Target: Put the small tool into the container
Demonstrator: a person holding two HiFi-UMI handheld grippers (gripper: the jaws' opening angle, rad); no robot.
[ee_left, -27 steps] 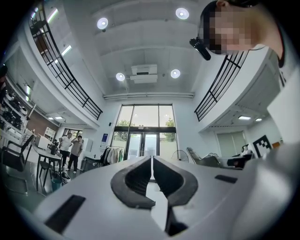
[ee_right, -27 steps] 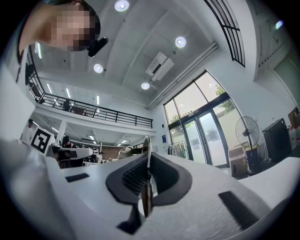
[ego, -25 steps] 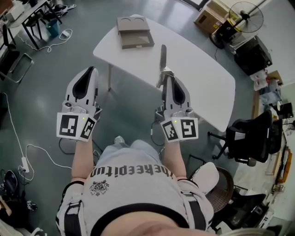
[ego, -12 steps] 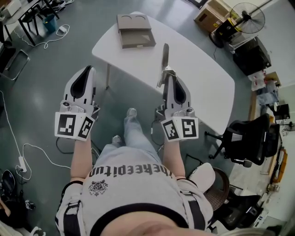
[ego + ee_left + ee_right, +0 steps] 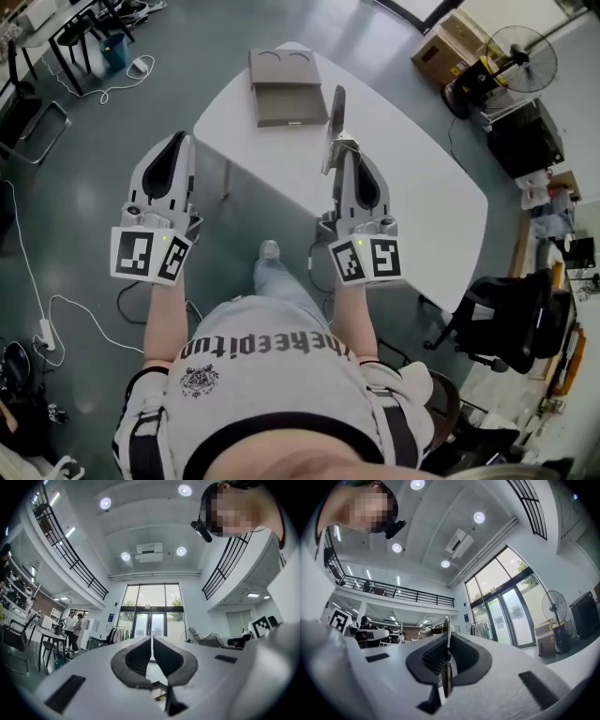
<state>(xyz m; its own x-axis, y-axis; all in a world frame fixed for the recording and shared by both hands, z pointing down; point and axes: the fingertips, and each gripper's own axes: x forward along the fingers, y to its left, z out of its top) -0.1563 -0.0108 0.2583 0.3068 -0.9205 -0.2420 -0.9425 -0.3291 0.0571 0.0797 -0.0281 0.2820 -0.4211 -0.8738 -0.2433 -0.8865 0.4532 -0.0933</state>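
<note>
We see the white table (image 5: 412,187) under and ahead of our right gripper (image 5: 340,150), off to the right of our left gripper (image 5: 178,141). The brown container (image 5: 288,92) lies on the table, ahead of the right gripper and a little to its left. Our left gripper hangs over the floor (image 5: 84,178), its jaws nearly together and empty. Our right gripper's jaws are clamped on the small tool (image 5: 335,114), a thin flat strip that juts past the fingertips, with its tip near the container's right edge.

Left tongs (image 5: 178,142) closed, empty; right tongs (image 5: 341,156) clamped on small tool (image 5: 337,111).
</note>
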